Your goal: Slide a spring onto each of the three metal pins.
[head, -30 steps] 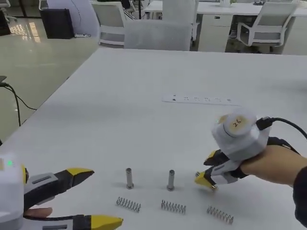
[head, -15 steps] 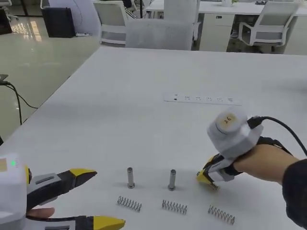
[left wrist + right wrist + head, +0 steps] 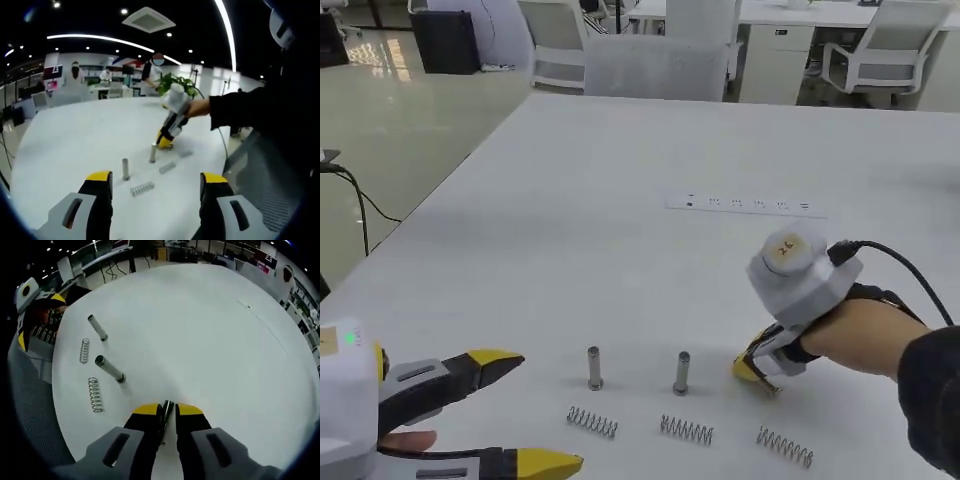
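Two metal pins [image 3: 594,367] [image 3: 681,372] stand upright near the table's front edge, and the right gripper view shows them as pins [image 3: 97,327] [image 3: 110,369]. Three springs [image 3: 592,421] [image 3: 686,430] [image 3: 785,446] lie flat in a row just in front of them. My right gripper [image 3: 755,372] points down at the table to the right of the pins. Its jaws [image 3: 167,410] are shut on a thin third metal pin [image 3: 165,416]. My left gripper [image 3: 535,410] is held open at the lower left, apart from everything, its jaws [image 3: 156,179] aimed at the pins [image 3: 125,169] [image 3: 153,152].
A white power strip [image 3: 745,205] lies flat farther back on the white table [image 3: 570,230]. The right gripper's black cable [image 3: 905,270] trails off to the right. Office chairs [image 3: 650,65] and desks stand beyond the far edge.
The right gripper has tipped a little more upright over its jaw tips, which stay at the same spot on the table. The left gripper, pins and springs have not moved.
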Demonstrator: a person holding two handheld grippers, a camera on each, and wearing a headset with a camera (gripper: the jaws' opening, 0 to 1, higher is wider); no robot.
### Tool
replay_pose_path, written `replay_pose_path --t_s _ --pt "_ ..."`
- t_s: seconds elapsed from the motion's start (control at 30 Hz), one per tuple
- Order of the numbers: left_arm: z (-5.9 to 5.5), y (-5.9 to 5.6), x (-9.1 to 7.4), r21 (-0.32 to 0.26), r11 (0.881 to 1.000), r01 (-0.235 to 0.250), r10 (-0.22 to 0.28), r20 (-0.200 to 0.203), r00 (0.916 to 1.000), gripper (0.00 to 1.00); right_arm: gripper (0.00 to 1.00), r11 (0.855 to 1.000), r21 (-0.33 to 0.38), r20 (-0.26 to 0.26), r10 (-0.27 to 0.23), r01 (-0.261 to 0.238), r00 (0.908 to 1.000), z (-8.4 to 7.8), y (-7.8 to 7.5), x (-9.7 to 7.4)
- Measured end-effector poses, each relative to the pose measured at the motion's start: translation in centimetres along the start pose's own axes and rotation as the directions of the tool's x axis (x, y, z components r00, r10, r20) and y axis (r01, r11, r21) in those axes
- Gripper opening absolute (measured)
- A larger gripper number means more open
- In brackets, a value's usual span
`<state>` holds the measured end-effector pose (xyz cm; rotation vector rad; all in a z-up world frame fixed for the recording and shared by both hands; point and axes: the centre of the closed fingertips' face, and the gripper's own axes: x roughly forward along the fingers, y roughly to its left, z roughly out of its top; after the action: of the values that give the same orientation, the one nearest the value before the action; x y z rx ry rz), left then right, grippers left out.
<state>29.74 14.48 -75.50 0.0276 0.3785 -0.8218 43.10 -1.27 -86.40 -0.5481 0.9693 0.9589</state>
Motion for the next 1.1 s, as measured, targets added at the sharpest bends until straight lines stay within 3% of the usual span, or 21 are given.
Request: replay_pose_path --t_s 0.5,0.63,1.1 --pt "0.0 0.0 0.0 0.000 1.000 0.000 0.000 0.001 1.0000 0.66 0.05 0.999 -0.016 -0.051 -0.053 0.052 0.9973 0.1 0.0 0.2" --pt "0.1 0.0 -0.1 0.000 1.000 -0.002 0.002 0.003 1.0000 0.66 0.05 0.999 0.013 -0.026 -0.048 0.048 0.9985 0.1 0.1 -0.1" --pt "0.1 -0.1 0.1 0.003 1.000 0.007 -0.007 0.003 1.0000 0.65 0.05 0.998 0.009 0.031 -0.059 0.059 0.9978 0.3 1.0 -3.4"
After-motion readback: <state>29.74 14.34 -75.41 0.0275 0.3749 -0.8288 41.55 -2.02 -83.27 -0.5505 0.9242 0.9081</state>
